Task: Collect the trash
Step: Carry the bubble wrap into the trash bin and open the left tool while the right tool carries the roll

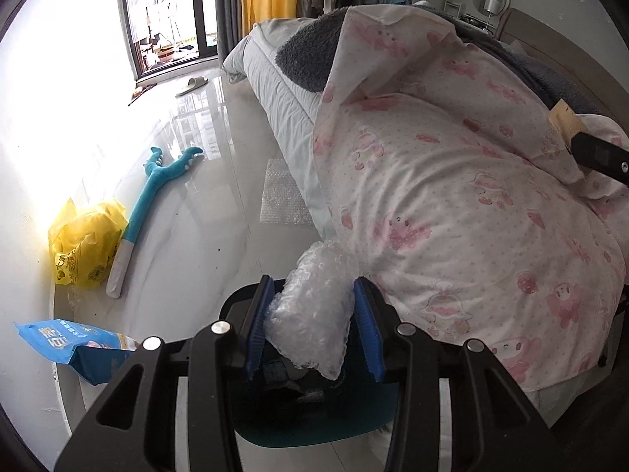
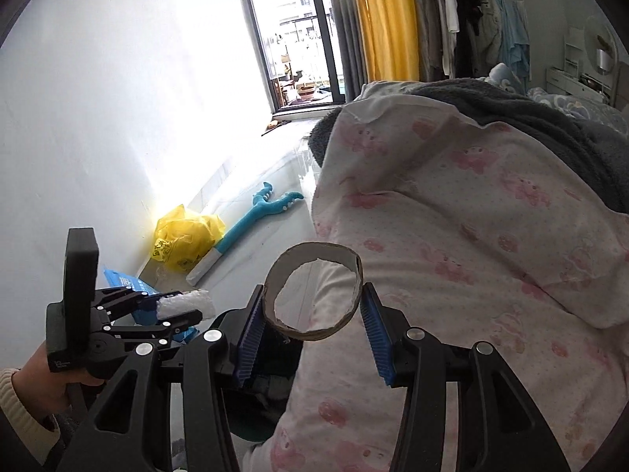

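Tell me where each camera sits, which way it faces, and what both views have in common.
Left wrist: on the left claw, facing down past the bubble wrap it grips, over a dark bin beside the bed; the right claw's tip shows at the right edge.
Right wrist: on the right claw, facing along the cardboard ring it grips; the left claw and a hand show.
Shared: pink quilt, yellow bag, blue plush toy, window.

Glossy tile floor (image 1: pixel 196 181), crinkled clear bubble wrap (image 1: pixel 314 306), matt brown cardboard ring (image 2: pixel 314 295) — soft printed cotton quilt (image 1: pixel 452 196).
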